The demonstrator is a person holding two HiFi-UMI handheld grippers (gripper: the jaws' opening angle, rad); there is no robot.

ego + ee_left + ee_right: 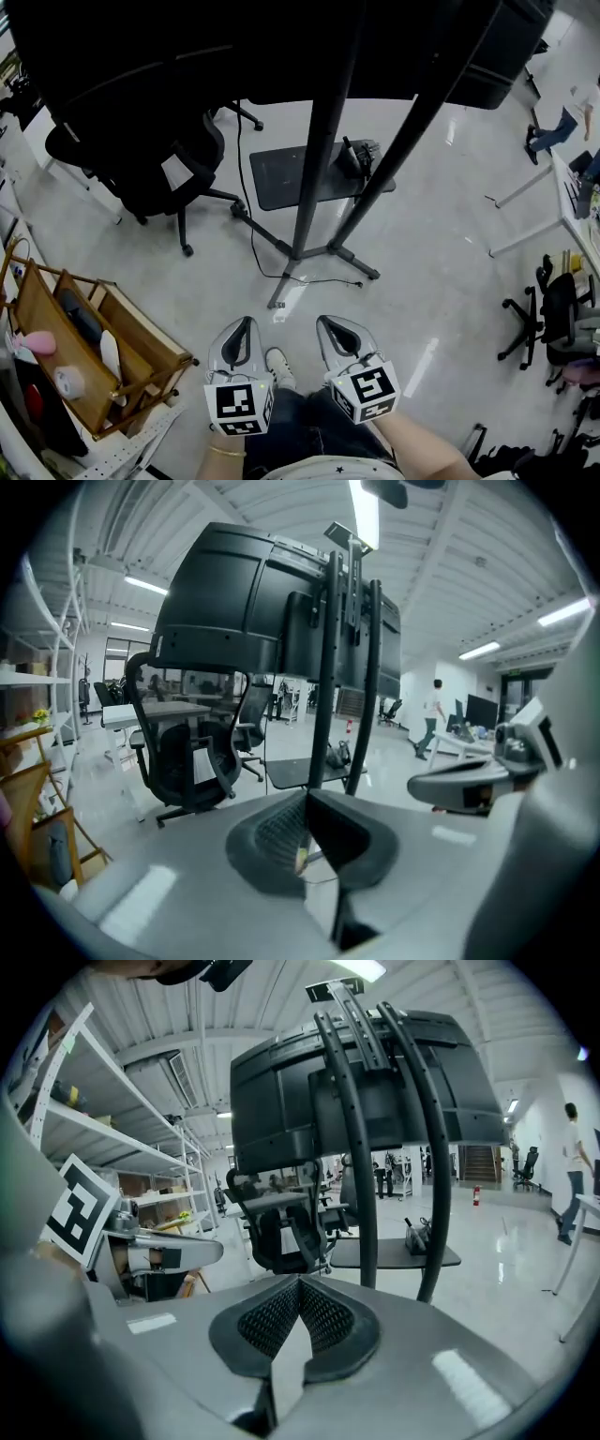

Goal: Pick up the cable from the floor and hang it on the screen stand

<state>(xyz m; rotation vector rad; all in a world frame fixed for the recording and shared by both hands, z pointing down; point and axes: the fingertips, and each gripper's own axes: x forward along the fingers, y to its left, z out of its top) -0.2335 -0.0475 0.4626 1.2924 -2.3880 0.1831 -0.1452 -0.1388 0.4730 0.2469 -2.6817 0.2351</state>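
Left claw [246, 322] and right claw [324, 322] are held side by side above the floor [441, 281], each pinched fully together with nothing between its jaws. Ahead of them, the thin black cable [323, 279] is seen lying on the floor, trailing past the feet of the screen stand [312, 187], untouched. A black office chair [159, 159] is seen left of the stand.

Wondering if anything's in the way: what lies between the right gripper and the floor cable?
Only bare floor between right gripper and cable, head view.

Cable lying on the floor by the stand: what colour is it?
The cable is black; the head view shows it best.
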